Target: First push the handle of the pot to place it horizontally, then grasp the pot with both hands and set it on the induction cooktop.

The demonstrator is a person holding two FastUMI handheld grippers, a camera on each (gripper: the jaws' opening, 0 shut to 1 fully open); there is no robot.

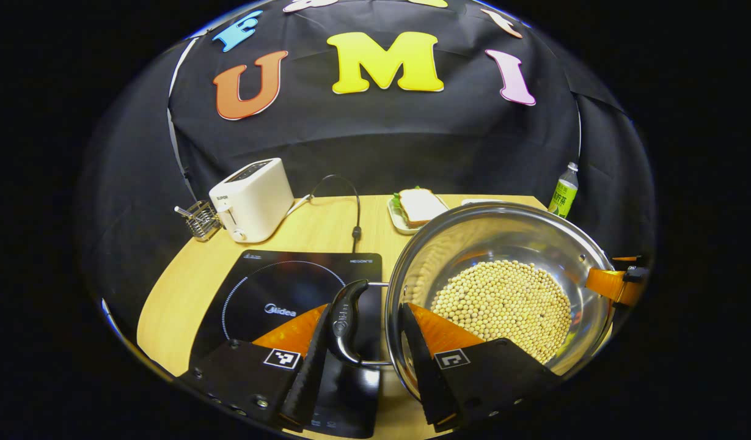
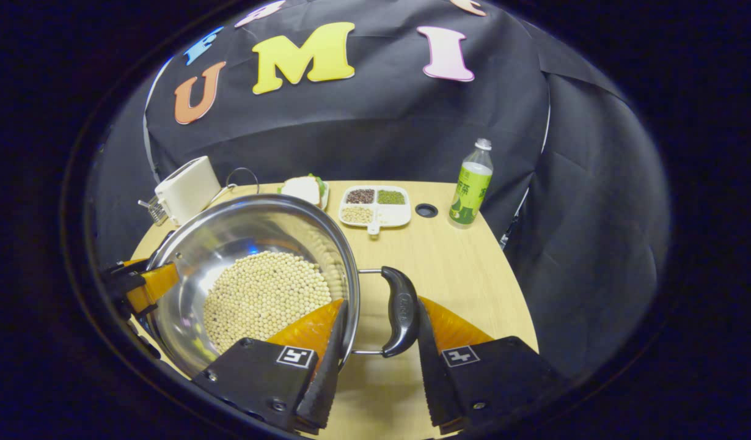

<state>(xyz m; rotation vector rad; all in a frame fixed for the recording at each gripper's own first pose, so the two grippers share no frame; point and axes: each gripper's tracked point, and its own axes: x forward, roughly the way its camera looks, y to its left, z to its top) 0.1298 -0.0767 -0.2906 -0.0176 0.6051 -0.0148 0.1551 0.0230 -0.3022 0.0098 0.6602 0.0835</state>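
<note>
The left gripper (image 1: 364,360) sits lowest in the left gripper view, its fingers straddling the pot's left handle (image 1: 346,321) with one finger outside the handle and the other inside the pot's rim; whether both press on it I cannot tell, as a gap shows beside the grip; the right gripper (image 2: 375,360) stands the same way in the right gripper view, one finger inside the rim, the other against the outer side of the right handle (image 2: 401,311), and again a firm pinch cannot be told; the steel pot (image 1: 503,244), holding pale round beans (image 1: 503,305), is tilted and lies just to the right of the induction cooktop (image 1: 277,293), its left handle over the cooktop's edge; the cooktop rests on the wooden bench (image 1: 179,293); behind it stand a white toaster (image 1: 252,198) and a plate with a sandwich (image 1: 419,206); a divided tray of grains (image 2: 375,206) and a green bottle (image 2: 470,186) lie farther back on the bench.
</note>
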